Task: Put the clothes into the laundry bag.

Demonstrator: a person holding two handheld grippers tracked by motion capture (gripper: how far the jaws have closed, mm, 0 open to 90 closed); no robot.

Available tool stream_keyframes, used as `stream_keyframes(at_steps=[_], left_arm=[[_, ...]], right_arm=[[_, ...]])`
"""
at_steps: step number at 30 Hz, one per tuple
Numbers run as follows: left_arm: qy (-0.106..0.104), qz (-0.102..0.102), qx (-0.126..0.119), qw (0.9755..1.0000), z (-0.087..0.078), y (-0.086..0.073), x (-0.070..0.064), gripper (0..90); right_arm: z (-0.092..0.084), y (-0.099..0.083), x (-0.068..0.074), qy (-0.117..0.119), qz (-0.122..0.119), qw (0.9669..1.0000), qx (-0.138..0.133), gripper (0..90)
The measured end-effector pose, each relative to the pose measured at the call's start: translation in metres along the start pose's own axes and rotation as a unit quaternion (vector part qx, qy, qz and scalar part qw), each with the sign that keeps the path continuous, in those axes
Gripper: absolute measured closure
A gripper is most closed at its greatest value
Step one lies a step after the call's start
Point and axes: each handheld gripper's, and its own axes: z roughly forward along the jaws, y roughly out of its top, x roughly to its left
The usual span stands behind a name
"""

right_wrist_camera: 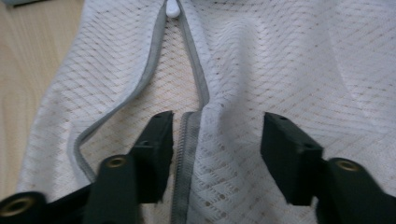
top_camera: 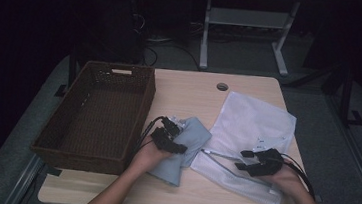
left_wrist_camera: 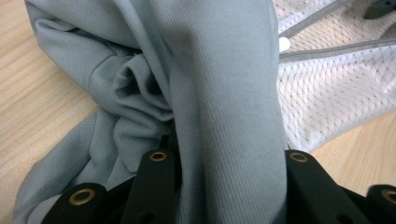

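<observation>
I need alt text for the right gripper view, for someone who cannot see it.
The right gripper hovers open over a white mesh laundry bag lying on a wooden table. The bag's grey zipper is open, its white pull at the top of the picture.

A crumpled grey garment (left_wrist_camera: 224, 93) lies on the table, touching a white mesh zip bag (right_wrist_camera: 289, 70).

Basket (top_camera: 98, 114) at table's (top_camera: 251, 86) left; cloth (top_camera: 184, 147) beside it; mesh bag (top_camera: 251, 139) right of cloth.
</observation>
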Motion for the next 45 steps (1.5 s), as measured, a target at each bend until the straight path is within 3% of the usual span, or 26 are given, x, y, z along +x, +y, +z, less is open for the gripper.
stream_keyframes(at_steps=[5,15,21,27,35,45], left_arm=[[-0.002,0.001,0.001,1.0000,0.000,0.000,0.001,67.9],[-0.002,0.001,0.001,1.0000,0.000,0.000,0.001,67.9],[-0.002,0.000,0.000,1.0000,0.000,0.000,0.000,67.9],[-0.002,0.000,0.000,1.0000,0.000,0.000,0.000,67.9],[-0.001,0.001,0.001,1.0000,0.000,0.000,0.000,67.9],[-0.001,0.001,0.001,1.0000,0.000,0.000,0.000,68.1]], right_arm=[[0.002,0.000,0.001,0.000,-0.003,1.0000,0.007,69.0],[-0.003,0.003,-0.001,-0.001,0.007,0.9999,-0.007,84.0],[-0.011,0.004,-0.002,-0.011,0.015,0.9994,-0.027,85.6],[-0.016,0.003,-0.008,-0.037,0.032,0.9983,-0.031,85.8],[-0.023,0.003,-0.015,-0.068,0.060,0.9951,-0.039,86.1],[-0.039,0.010,-0.018,-0.088,0.070,0.9913,-0.069,86.2]])
